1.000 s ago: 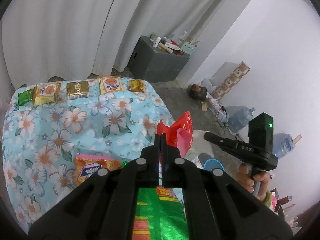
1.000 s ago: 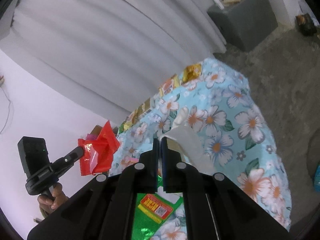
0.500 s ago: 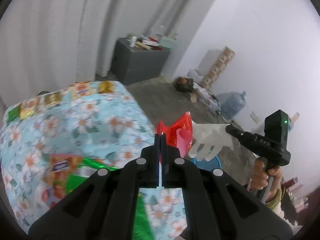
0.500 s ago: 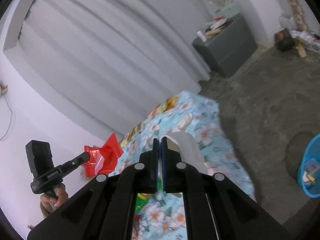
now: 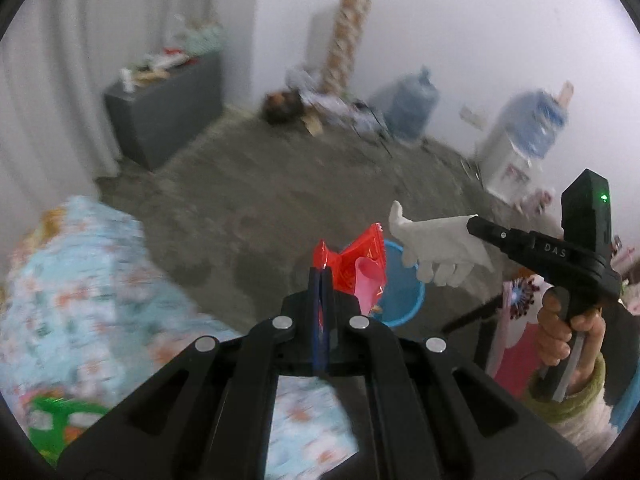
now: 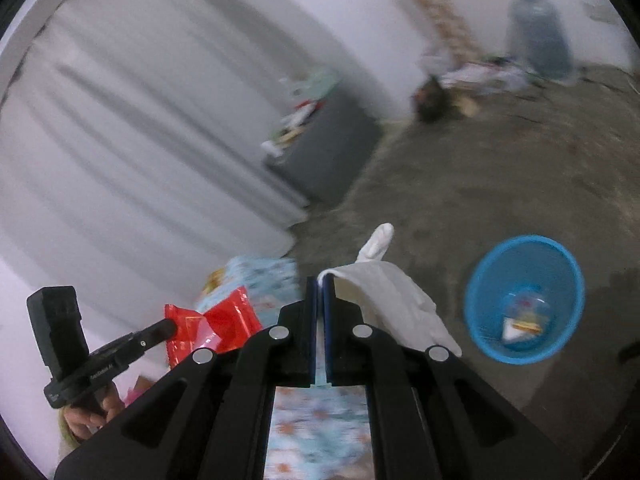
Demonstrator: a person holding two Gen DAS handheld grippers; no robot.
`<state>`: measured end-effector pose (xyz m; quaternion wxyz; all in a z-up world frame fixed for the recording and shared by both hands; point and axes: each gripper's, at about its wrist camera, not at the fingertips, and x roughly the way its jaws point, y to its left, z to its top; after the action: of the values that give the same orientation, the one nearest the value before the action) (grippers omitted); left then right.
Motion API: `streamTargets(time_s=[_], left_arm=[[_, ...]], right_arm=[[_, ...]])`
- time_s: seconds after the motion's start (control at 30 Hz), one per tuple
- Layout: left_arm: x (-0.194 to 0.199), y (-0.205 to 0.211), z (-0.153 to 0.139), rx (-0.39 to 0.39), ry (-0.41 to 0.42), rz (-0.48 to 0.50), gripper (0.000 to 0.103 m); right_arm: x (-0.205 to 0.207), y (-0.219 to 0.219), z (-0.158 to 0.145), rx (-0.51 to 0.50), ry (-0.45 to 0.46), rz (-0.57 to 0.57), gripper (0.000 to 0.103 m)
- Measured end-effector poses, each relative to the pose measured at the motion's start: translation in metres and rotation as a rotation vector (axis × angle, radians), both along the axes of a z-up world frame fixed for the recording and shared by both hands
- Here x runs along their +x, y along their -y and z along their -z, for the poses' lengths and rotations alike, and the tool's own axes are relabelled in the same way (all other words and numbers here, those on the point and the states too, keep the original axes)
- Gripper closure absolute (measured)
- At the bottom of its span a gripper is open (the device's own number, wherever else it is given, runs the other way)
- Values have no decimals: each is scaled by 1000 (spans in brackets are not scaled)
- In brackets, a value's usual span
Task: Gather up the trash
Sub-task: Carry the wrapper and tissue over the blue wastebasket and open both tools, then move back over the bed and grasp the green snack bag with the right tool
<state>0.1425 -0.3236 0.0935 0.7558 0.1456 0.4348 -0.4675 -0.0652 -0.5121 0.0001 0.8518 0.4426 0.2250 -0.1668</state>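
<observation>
Bare concrete floor (image 5: 280,200), white curtains, grey cabinet (image 5: 168,112) in the corner, water bottles along the far wall. Both grippers are off the flower-print worktop (image 5: 80,288), which sits below and left of the left jaws.

Left gripper (image 5: 322,276): jaws together, clamped on a crumpled red foil snack wrapper (image 5: 360,260) by one corner; the rest sticks up and right of the jaws. Right gripper (image 6: 321,280): jaws together, clamped on a limp white glove (image 6: 396,300) at its cuff edge, fingers drooping right of the jaws.

Round blue plastic bin (image 6: 524,296) sits on the floor, ahead-right of the right jaws, just beyond the left jaws.

Handling, my read: both items are near weightless. Foil is slick and crinkly and may slip from a corner pinch, so grip a fold. Glove is soft and floppy; it could cling on release.

Hard to see: heavy motion blur; bin contents unreadable, just some scraps at the bottom. Left view has the bin half hidden behind the wrapper. Green packet (image 5: 60,420) at the worktop edge is cut off.
</observation>
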Motion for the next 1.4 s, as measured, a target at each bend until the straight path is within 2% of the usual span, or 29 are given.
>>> streamTargets(time_s=[0.1,0.2,0.27,0.3,0.37,0.4,0.43,0.5,0.6,0.7,0.8,0.9,1.0,1.1,1.27,1.4], left_arm=[[-8,63,42,46,-76,47,103],[-12,106,75,65,-134,59,103],[-12,136,104,67,-213,63,103],[-11,152,123,80,-276,68,99],[-11,168,147,113,-339,49,80],[-10,175,161,132,-365,24,66],[-11,176,168,136,-370,9,65],[-12,175,180,143,-378,-19,62],[-10,167,181,146,-373,-31,56],[-8,156,168,113,-351,-60,50],[-8,139,141,57,-345,-75,46],[-13,108,101,-34,-334,-82,40],[-24,64,57,-138,-312,-93,35],[-43,3,15,-222,-223,-104,30],[-67,-91,-22,-263,-54,-144,25],[-79,-186,-42,-316,71,-266,23]], right_arm=[[-15,28,31,31,-41,72,100],[-18,49,66,67,-75,108,100],[-18,62,86,91,-103,130,98],[-16,70,101,112,-134,143,96],[-13,83,124,147,-188,163,94],[-11,86,134,164,-210,173,88],[-10,89,145,181,-239,188,82],[-10,89,155,189,-247,188,82],[-13,87,158,170,-258,178,73],[-14,82,149,141,-258,173,68],[-16,75,134,109,-237,164,60],[-16,55,110,51,-208,130,52],[-8,34,86,8,-184,78,49],[9,5,59,-31,-162,7,48],[39,-63,16,-115,-117,-144,37],[68,-133,-1,-134,-76,-304,33]])
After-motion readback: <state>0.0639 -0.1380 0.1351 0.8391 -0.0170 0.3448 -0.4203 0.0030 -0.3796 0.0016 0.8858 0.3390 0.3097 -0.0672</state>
